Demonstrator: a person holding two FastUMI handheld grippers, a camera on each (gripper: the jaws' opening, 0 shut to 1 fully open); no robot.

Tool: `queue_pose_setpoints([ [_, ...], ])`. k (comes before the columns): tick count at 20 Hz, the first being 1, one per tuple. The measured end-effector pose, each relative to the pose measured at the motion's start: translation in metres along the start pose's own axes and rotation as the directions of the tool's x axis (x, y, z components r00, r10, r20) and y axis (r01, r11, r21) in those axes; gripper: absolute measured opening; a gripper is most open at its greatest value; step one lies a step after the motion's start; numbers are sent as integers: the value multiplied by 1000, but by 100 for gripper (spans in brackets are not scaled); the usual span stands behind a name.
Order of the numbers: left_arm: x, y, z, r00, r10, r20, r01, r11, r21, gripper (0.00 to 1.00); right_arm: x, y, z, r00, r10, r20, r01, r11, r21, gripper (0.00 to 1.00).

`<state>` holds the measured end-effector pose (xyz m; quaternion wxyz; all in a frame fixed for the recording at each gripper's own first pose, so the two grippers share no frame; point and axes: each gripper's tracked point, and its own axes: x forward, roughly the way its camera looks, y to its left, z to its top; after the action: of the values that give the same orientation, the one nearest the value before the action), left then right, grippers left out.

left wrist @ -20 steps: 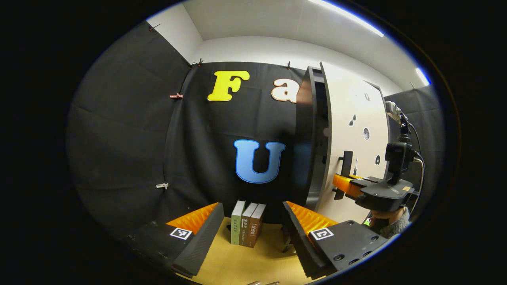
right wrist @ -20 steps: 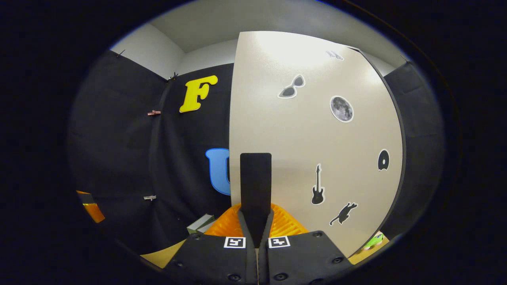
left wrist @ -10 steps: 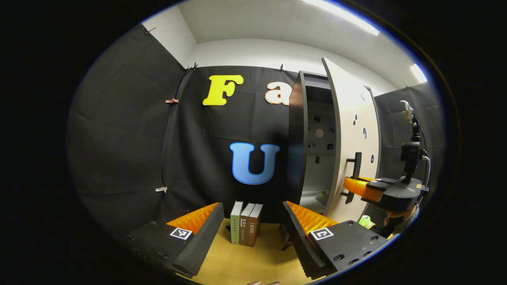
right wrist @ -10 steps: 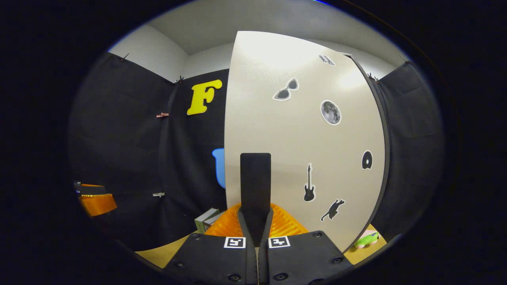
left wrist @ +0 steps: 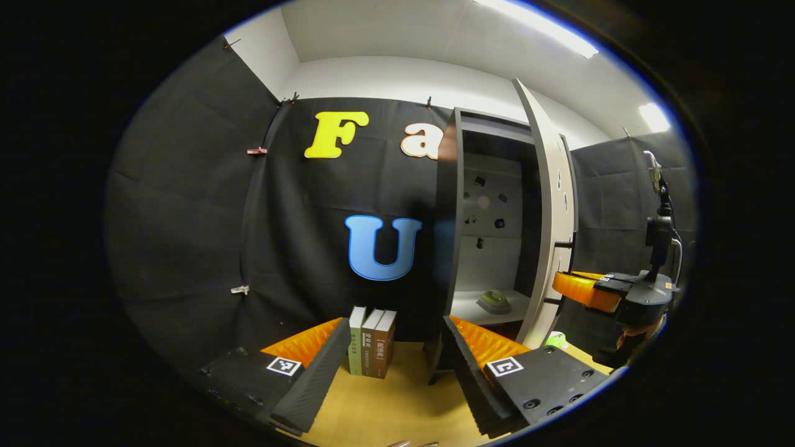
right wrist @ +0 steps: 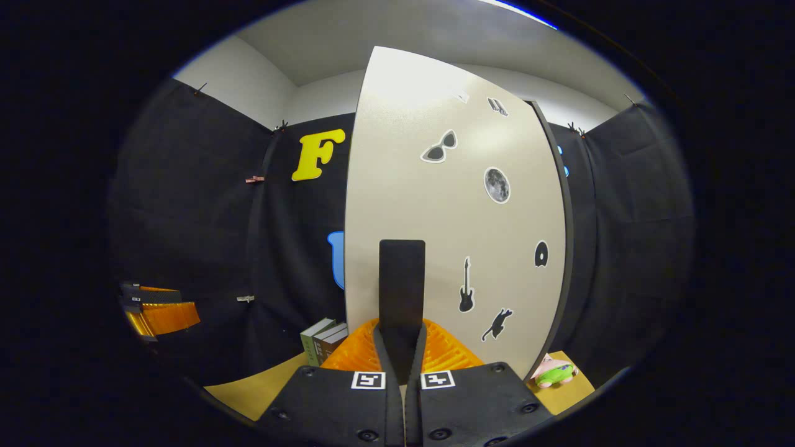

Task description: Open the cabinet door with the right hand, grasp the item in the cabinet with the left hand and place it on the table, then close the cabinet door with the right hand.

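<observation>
We hold the right gripper (right wrist: 401,347) level and straight at the cabinet door (right wrist: 435,217), its two fingers clamped tight on the door's dark upright handle (right wrist: 402,279). In the left gripper view we see that same gripper off to the right, reaching in sideways to the edge of the swung-out door, with part of a hand beneath it.

Our left gripper (left wrist: 394,366) hangs low over the wooden table (left wrist: 397,410), fingers spread wide with nothing between them.

Ahead of the left gripper and slightly right stands one cabinet (left wrist: 490,230) with one door. On its shelf lies one item (left wrist: 494,302), small, low and rounded, dull green. Three books (left wrist: 371,341) stand upright just beyond the left fingers. One small green and pink toy (right wrist: 553,371) lies on the table to the lower right of the right gripper, past the door's edge. The door face carries several dark stickers (right wrist: 466,285), among them a guitar, a cat, sunglasses and a moon.
</observation>
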<state>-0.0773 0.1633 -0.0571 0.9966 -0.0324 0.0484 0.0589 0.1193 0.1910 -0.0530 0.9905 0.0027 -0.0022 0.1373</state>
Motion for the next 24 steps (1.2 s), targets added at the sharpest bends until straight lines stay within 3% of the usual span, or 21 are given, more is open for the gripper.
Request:
queue_pose_setpoints([
  [4, -2, -21, -5, 998, -59, -12, 59, 998, -6, 89, -11, -7, 2, 1000, -17, -5, 17, 1000, 12, 6],
  [7, -2, -40, -3, 994, -111, -12, 111, 994, -2, 93, -19, -17, 2, 999, -49, -7, 49, 999, 2, 6],
  [8, -2, -49, -1, 991, -131, -5, 131, 991, 0, 89, -21, -20, 2, 998, -56, -9, 56, 998, 6, 5],
  [9, -1, -59, 2, 988, -155, -1, 155, 988, 0, 93, -24, -22, 3, 998, -66, -10, 66, 998, 9, 6],
  [16, 7, -134, -8, 949, -316, -9, 315, 949, -16, 89, -40, -43, 5, 994, -112, -18, 112, 994, 10, 5],
  [17, 8, -143, -8, 944, -330, -11, 330, 944, -17, 93, -42, -47, 5, 993, -116, -21, 116, 993, -2, 5],
  [18, 9, -151, -7, 940, -340, -7, 340, 940, -19, 89, -44, -50, 5, 993, -117, -24, 117, 993, -12, 5],
  [24, 28, -204, -2, 915, -404, 10, 404, 913, -52, 93, -54, -67, 5, 990, -137, -37, 137, 991, 3, 5],
])
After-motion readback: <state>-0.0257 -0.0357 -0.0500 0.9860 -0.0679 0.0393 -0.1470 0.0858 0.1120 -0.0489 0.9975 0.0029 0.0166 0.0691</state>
